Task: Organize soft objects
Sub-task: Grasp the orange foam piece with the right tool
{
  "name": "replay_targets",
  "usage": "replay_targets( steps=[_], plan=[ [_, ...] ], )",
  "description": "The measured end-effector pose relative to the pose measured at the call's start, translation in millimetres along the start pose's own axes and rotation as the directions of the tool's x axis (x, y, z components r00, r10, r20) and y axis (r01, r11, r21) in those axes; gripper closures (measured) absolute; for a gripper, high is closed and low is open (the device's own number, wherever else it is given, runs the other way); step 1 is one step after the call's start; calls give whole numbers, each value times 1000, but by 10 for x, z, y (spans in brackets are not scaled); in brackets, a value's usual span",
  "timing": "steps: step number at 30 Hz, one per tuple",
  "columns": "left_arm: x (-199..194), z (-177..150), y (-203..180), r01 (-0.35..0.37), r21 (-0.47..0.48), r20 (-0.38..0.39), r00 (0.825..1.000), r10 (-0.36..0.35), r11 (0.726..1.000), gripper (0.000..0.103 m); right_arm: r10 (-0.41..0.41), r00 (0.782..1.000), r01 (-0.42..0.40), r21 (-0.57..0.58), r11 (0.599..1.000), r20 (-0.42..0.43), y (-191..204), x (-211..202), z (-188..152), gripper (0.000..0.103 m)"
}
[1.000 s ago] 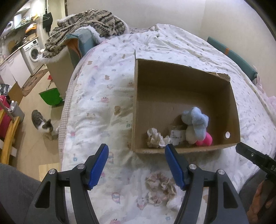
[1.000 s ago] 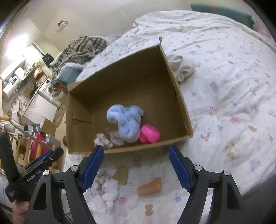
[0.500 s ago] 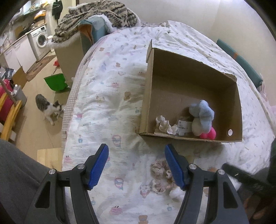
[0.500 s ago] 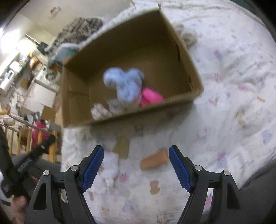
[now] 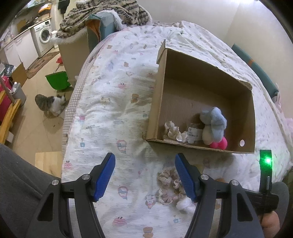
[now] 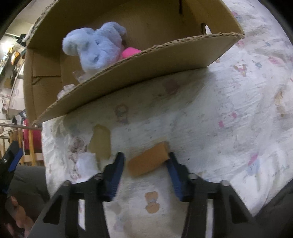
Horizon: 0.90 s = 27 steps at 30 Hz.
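Note:
A cardboard box (image 5: 157, 95) lies open on the bed and holds a blue plush toy (image 5: 214, 120), a pink ball (image 5: 218, 144) and a pale scrunchie (image 5: 172, 130). My left gripper (image 5: 144, 174) is open above the bedspread, with a frilly scrunchie (image 5: 167, 184) and a white soft lump (image 5: 184, 206) by its right finger. My right gripper (image 6: 145, 165) is low over the bed, its open jaws on either side of an orange sponge block (image 6: 148, 162). The box (image 6: 146, 60) and the plush toy (image 6: 95, 45) stand just beyond it.
A tan patch (image 6: 100, 141) and a white lump (image 6: 86, 163) lie left of the sponge. A cat (image 5: 50, 104), a green bin (image 5: 57, 80) and a washing machine (image 5: 43, 37) are on the floor side to the left. A blanket pile (image 5: 102, 12) sits past the bed.
My right gripper has dropped towards the bed and closed in around the orange sponge. My left gripper has pulled back and left, away from the box.

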<state>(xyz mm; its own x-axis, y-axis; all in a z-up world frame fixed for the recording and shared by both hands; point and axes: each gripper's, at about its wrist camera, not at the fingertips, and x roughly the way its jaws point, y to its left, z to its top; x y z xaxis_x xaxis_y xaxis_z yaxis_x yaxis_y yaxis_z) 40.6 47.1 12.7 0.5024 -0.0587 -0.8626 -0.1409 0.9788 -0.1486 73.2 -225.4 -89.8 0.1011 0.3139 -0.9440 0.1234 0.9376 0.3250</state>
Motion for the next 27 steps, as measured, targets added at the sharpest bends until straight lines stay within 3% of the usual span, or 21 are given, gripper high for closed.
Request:
replay_targets(
  steps=[1, 3, 5, 12, 16, 22, 26, 27],
  plan=[
    [14, 0, 0, 0, -3, -5, 1000, 0, 1000, 38, -8, 1000, 8, -1, 1000, 1, -10, 2, -1, 73],
    [42, -1, 2, 1, -7, -16, 1000, -1, 1000, 38, -10, 1000, 10, -2, 1000, 13, -10, -23, 2, 91],
    [69, -4, 2, 1, -9, -26, 1000, -1, 1000, 38, 12, 999, -11, -9, 1000, 32, 3, -62, -5, 96],
    [259, -44, 66, 24, -47, -109, 994, -29, 999, 38, 157, 978, -153, -39, 987, 138, 108, -399, -49, 97],
    [451, -95, 58, 53, -68, -190, 980, -65, 996, 38, 218, 956, -211, -53, 976, 198, 112, -602, -86, 97],
    [723, -179, -76, 100, -70, -283, 952, -116, 993, 53, 262, 934, -260, -38, 965, 242, 10, -786, -82, 97],
    [935, -235, -211, 114, -32, -346, 931, -118, 993, 69, 272, 931, -275, -22, 961, 245, -19, -795, -94, 97],
    [973, -248, -225, 111, -31, -357, 927, -115, 993, 70, 273, 930, -276, -23, 961, 244, -31, -812, -100, 97]
  ],
)
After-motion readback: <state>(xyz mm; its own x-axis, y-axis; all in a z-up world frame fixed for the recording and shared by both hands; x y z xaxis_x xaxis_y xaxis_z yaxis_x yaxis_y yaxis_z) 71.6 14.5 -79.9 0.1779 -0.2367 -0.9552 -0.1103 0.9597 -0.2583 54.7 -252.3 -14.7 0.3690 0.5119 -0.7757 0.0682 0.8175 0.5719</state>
